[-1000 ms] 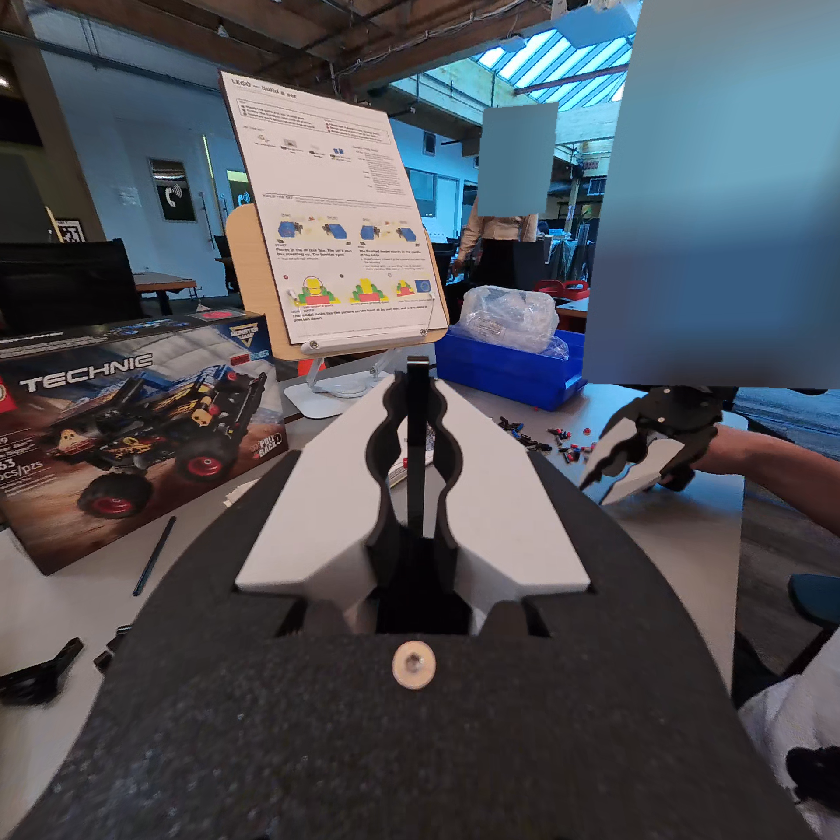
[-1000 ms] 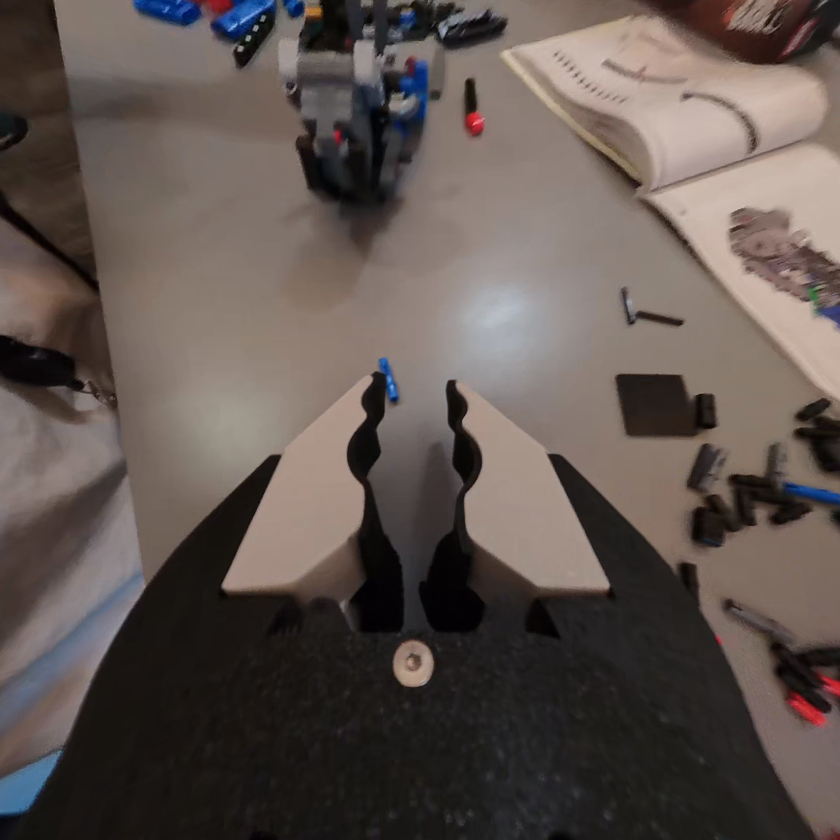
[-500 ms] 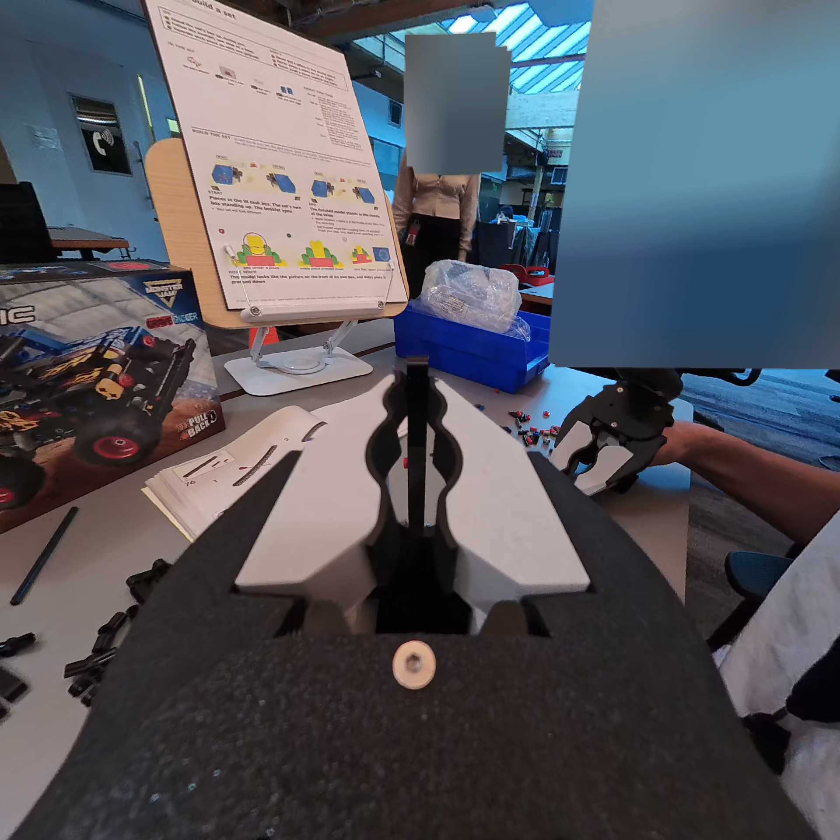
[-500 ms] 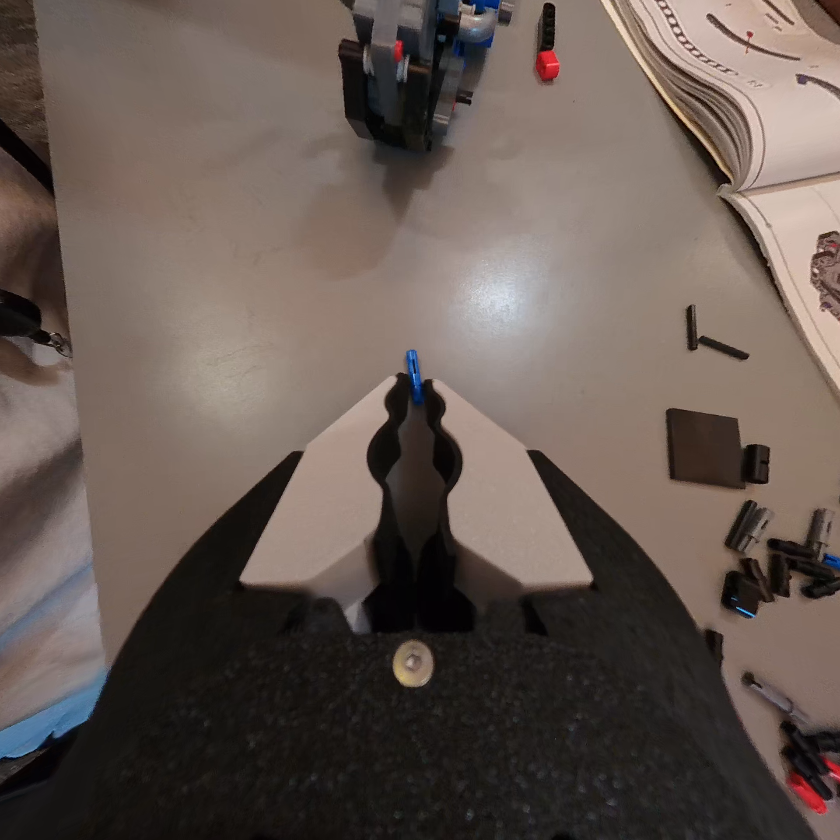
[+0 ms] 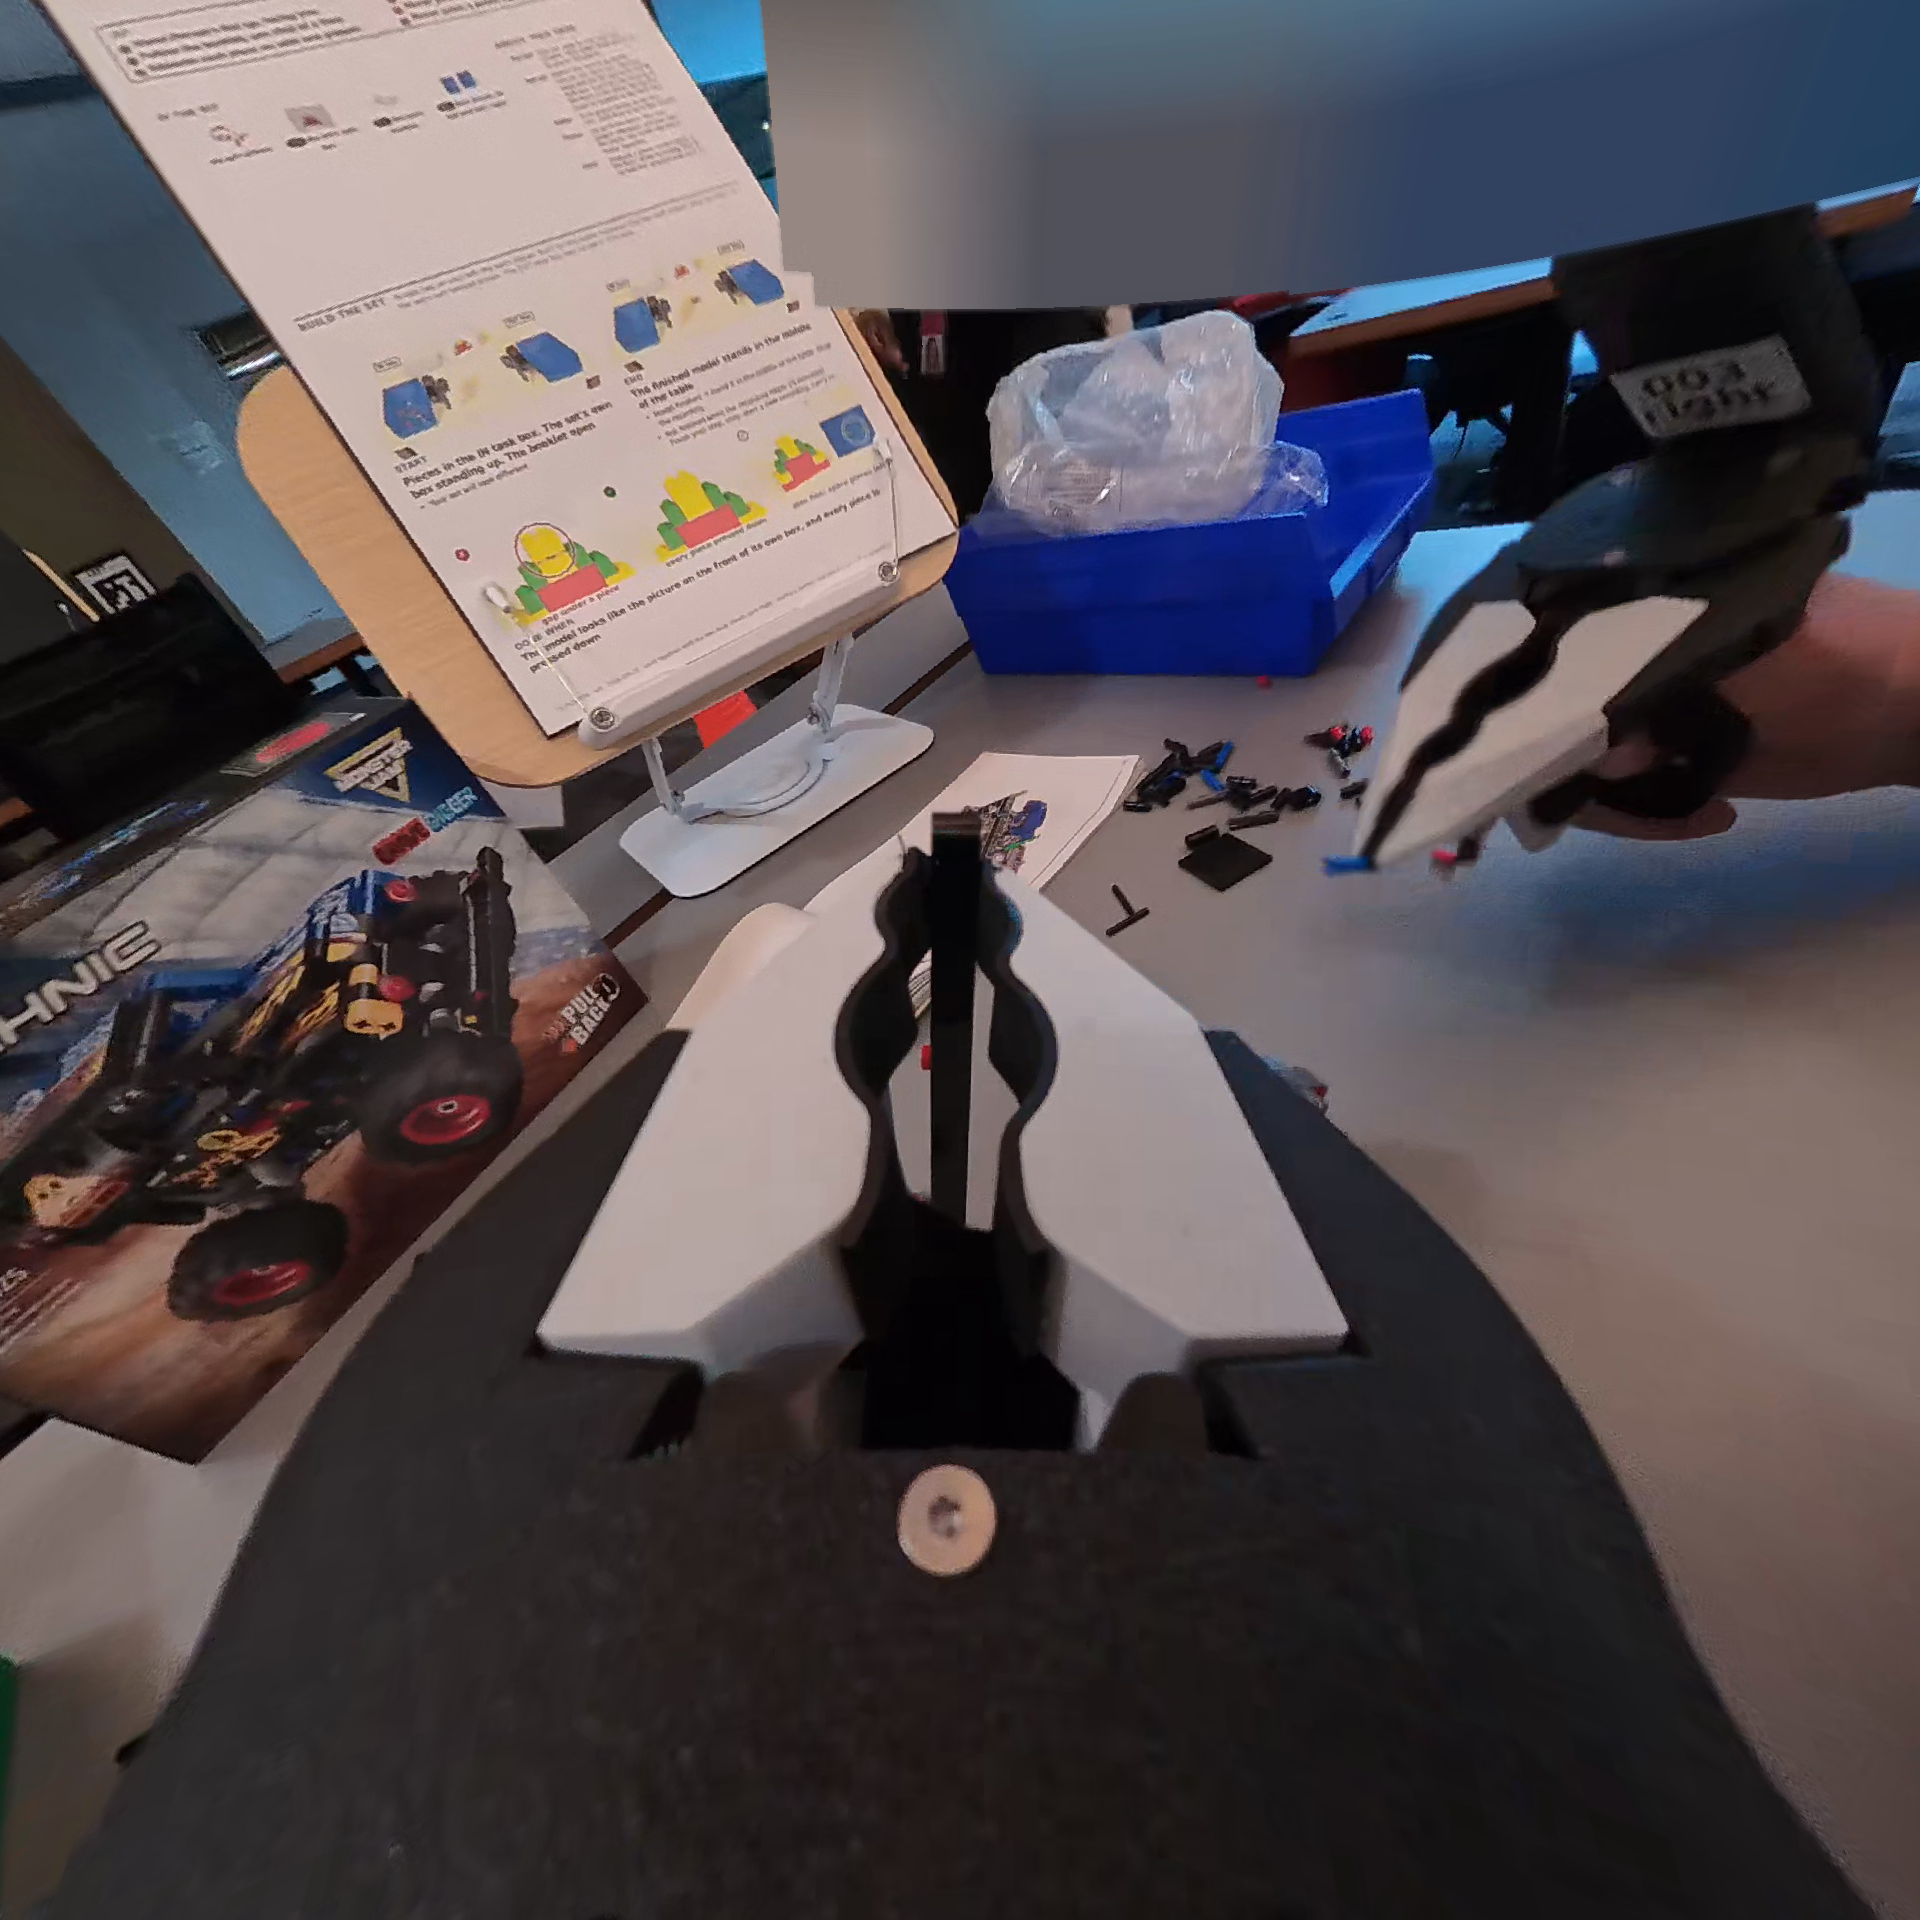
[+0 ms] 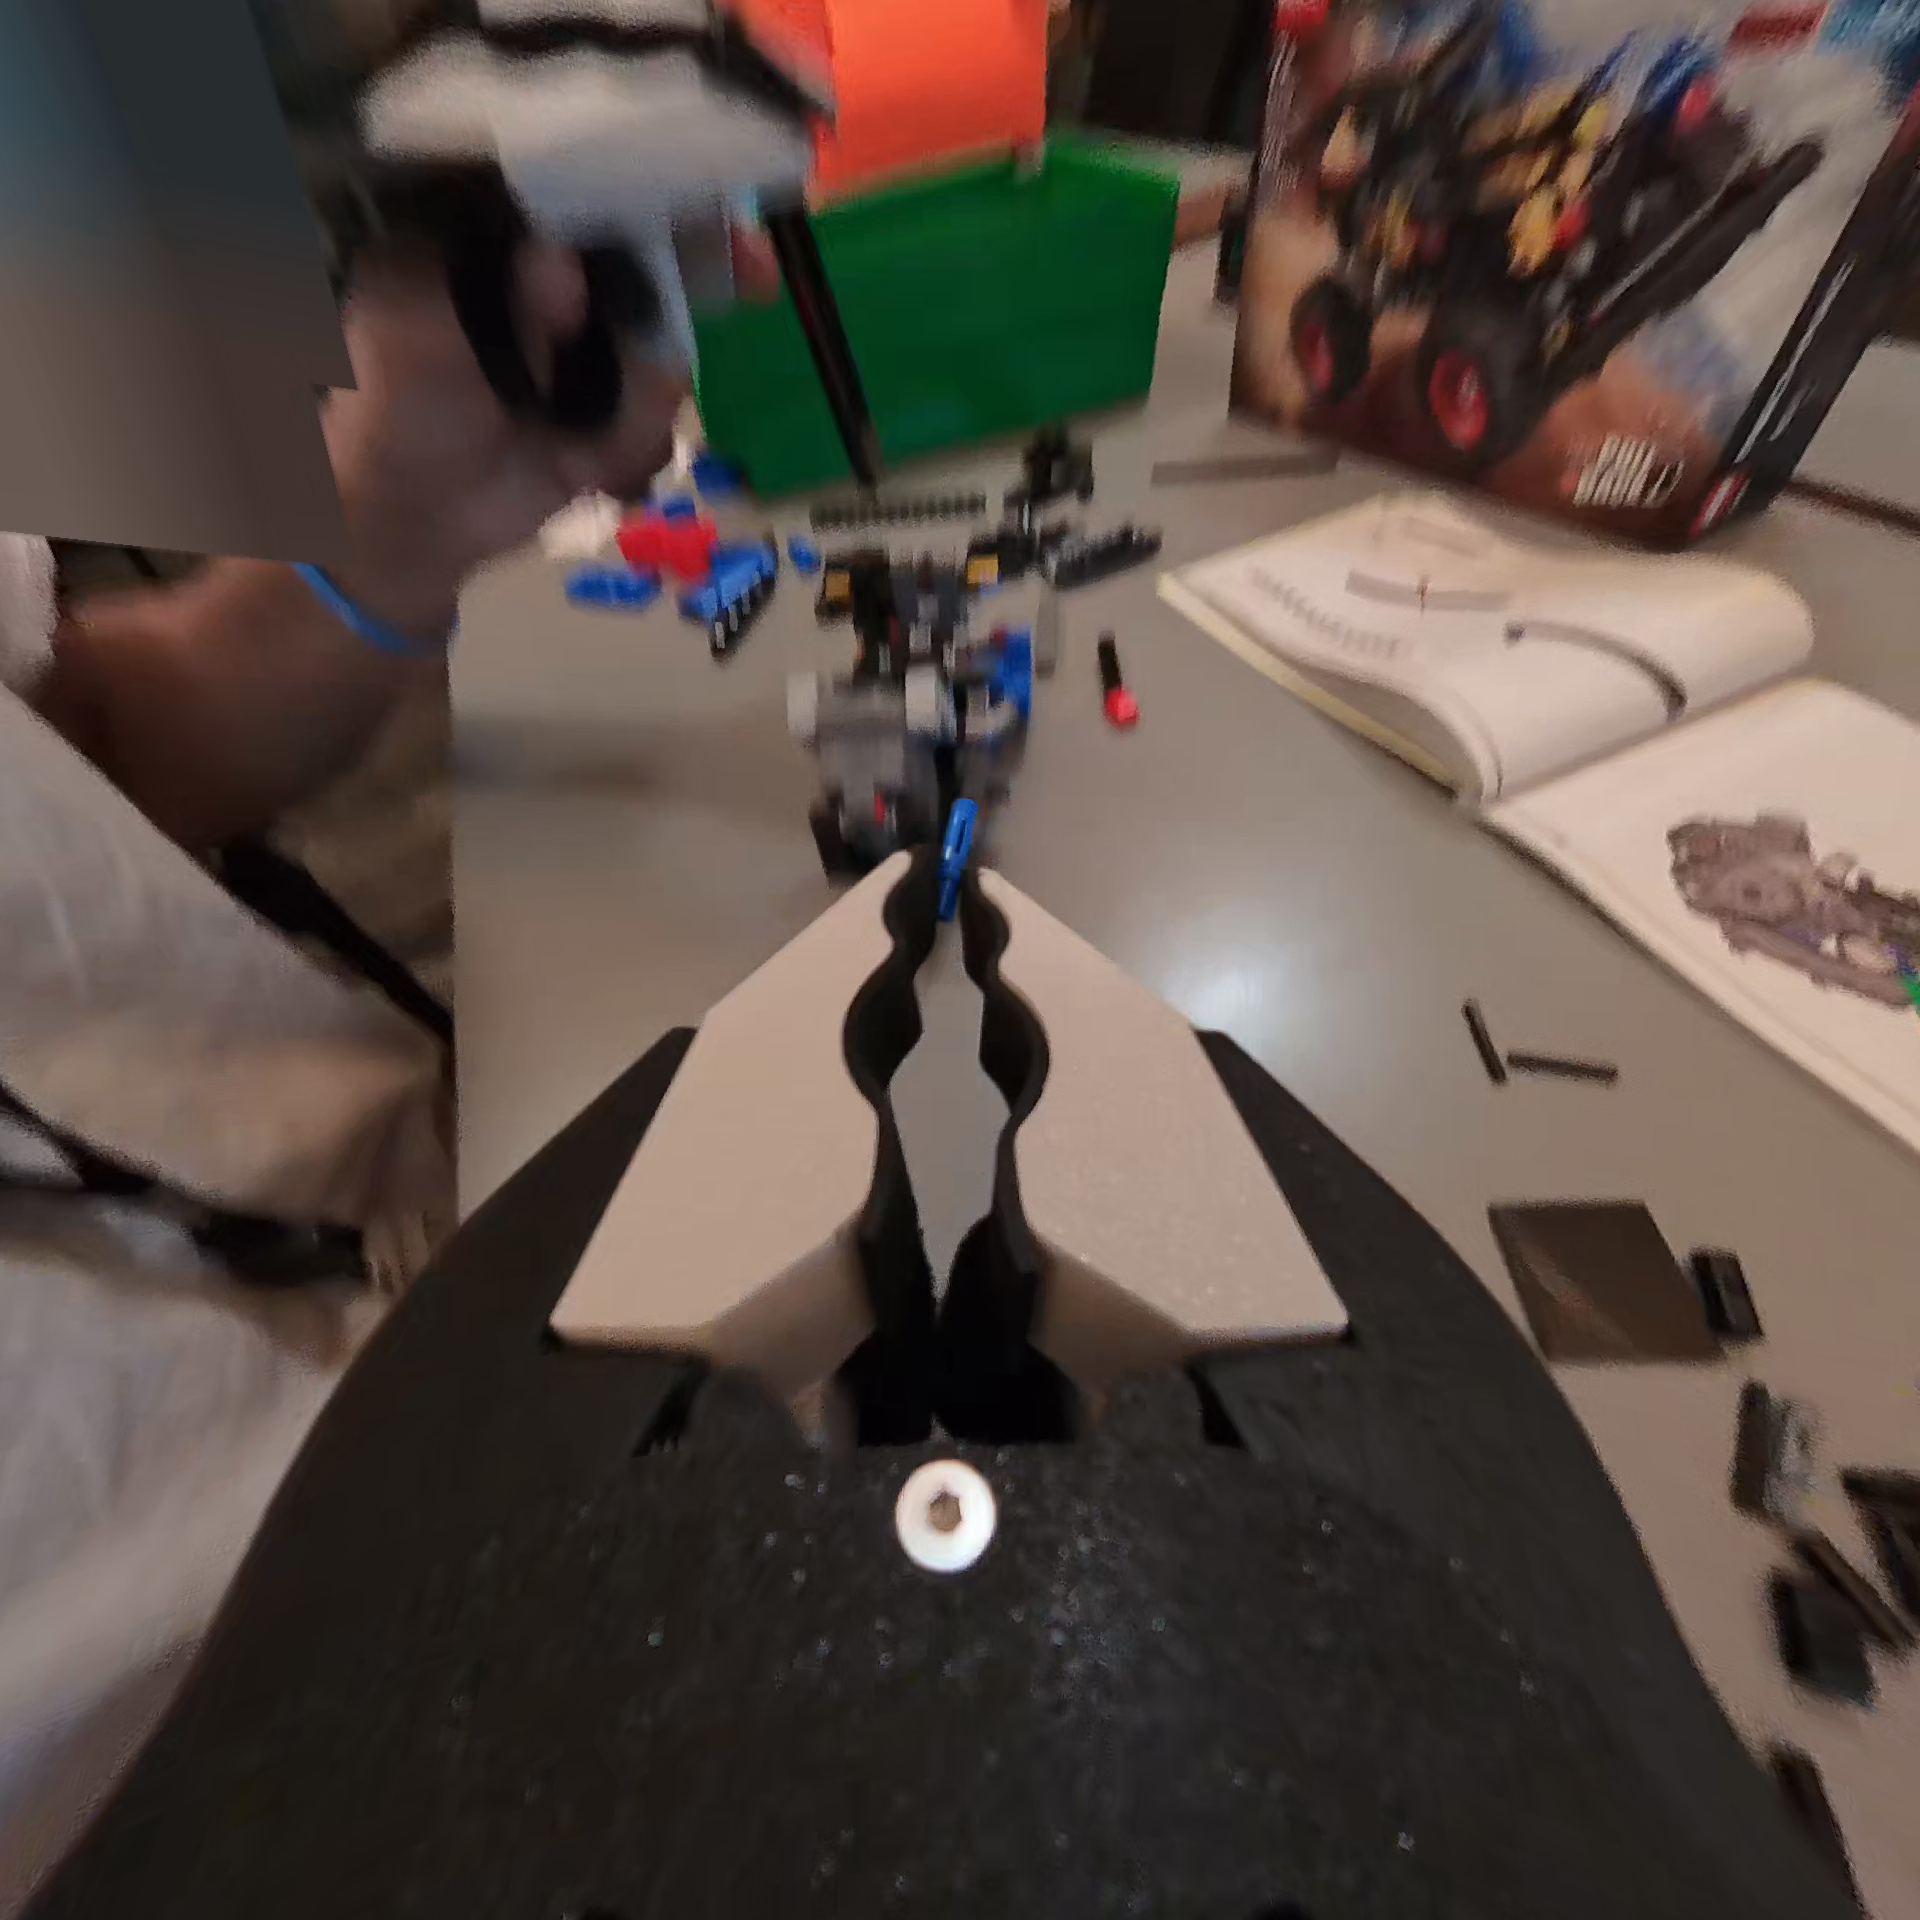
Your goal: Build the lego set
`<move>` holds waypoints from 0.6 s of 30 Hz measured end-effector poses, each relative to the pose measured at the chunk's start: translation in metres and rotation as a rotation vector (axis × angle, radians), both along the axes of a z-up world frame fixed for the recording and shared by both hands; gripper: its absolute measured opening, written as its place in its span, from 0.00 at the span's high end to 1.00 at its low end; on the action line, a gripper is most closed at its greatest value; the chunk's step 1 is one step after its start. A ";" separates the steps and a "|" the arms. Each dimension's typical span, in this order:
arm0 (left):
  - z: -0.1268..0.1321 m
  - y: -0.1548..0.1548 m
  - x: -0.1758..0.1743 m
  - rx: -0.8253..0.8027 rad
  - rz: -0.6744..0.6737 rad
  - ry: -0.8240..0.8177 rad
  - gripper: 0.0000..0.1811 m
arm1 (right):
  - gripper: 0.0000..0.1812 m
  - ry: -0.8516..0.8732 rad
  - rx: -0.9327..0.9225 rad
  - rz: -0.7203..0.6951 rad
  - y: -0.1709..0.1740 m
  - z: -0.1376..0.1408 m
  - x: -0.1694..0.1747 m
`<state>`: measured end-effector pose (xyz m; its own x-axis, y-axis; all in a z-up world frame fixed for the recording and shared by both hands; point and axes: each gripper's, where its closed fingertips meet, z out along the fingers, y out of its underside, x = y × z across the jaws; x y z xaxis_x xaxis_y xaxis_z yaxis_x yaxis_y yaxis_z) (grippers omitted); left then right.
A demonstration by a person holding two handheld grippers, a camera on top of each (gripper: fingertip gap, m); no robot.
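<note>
Left wrist view. Left gripper (image 5: pixel 951 883) is clamped on a long black beam (image 5: pixel 954 1018), which stands up between the fingers and pokes out past the tips at 12 o'clock. At 2 o'clock the right gripper (image 5: pixel 1371 857) hangs above the grey table (image 5: pixel 1558 1091), closed on a small blue pin (image 5: pixel 1342 862) that sticks out of its tips. Loose black, blue and red parts (image 5: pixel 1236 784) lie scattered at 1 o'clock, in front of a blue bin (image 5: pixel 1195 603) that holds a clear plastic bag (image 5: pixel 1143 416). The set's box (image 5: pixel 260 1029) lies at 9 o'clock; an instruction sheet on a stand (image 5: pixel 582 416) is at 11 o'clock.

Right wrist view (motion-blurred). Right gripper (image 6: pixel 948 883) has its fingers drawn together on the blue pin (image 6: pixel 954 852), held right at the tips. Directly beyond, at 12 o'clock, sits the partly built model (image 6: pixel 914 727), grey, black and blue, resting on the table. The open instruction booklet (image 6: pixel 1507 665) is at 2 o'clock, more loose black pieces (image 6: pixel 1808 1507) at 4 o'clock, and a green bin (image 6: pixel 966 312) at 12 o'clock, far. The left gripper shows blurred at 11 o'clock with the beam hanging from it.

Step in hand, as I judge it: a pin is picked and being carried for fitting, into either the beam or the model; I cannot tell which. Next move calls for lining the pin's axis up with a hole and pressing straight in while the receiving piece is held steady. The tip grip is shallow, so the pin may twist.
</note>
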<state>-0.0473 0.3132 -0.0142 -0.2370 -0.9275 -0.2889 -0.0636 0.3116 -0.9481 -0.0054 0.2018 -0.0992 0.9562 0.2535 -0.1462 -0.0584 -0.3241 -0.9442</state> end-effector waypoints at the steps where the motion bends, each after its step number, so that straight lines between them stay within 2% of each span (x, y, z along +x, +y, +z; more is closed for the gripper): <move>1: -0.001 -0.003 0.003 0.002 -0.006 0.004 0.97 | 0.98 0.049 0.055 -0.015 0.008 0.015 -0.001; 3: -0.003 -0.008 0.009 -0.013 -0.015 0.011 0.97 | 0.98 0.177 0.158 -0.005 0.023 0.044 -0.008; 5: -0.007 -0.012 0.014 -0.014 -0.018 0.017 0.97 | 0.98 0.256 0.178 0.021 0.037 0.058 -0.018; 11: -0.020 -0.025 0.019 0.029 -0.019 0.037 0.97 | 0.98 0.312 0.153 0.037 0.064 0.072 -0.044; 18: -0.022 -0.035 0.017 0.045 -0.024 0.050 0.97 | 0.98 0.340 0.134 0.033 0.067 0.071 -0.050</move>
<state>-0.0299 0.2785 -0.0357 -0.2744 -0.9075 -0.3180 -0.1023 0.3563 -0.9288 -0.0552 0.2685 -0.0281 0.8497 0.3215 -0.4180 -0.3682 -0.2056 -0.9067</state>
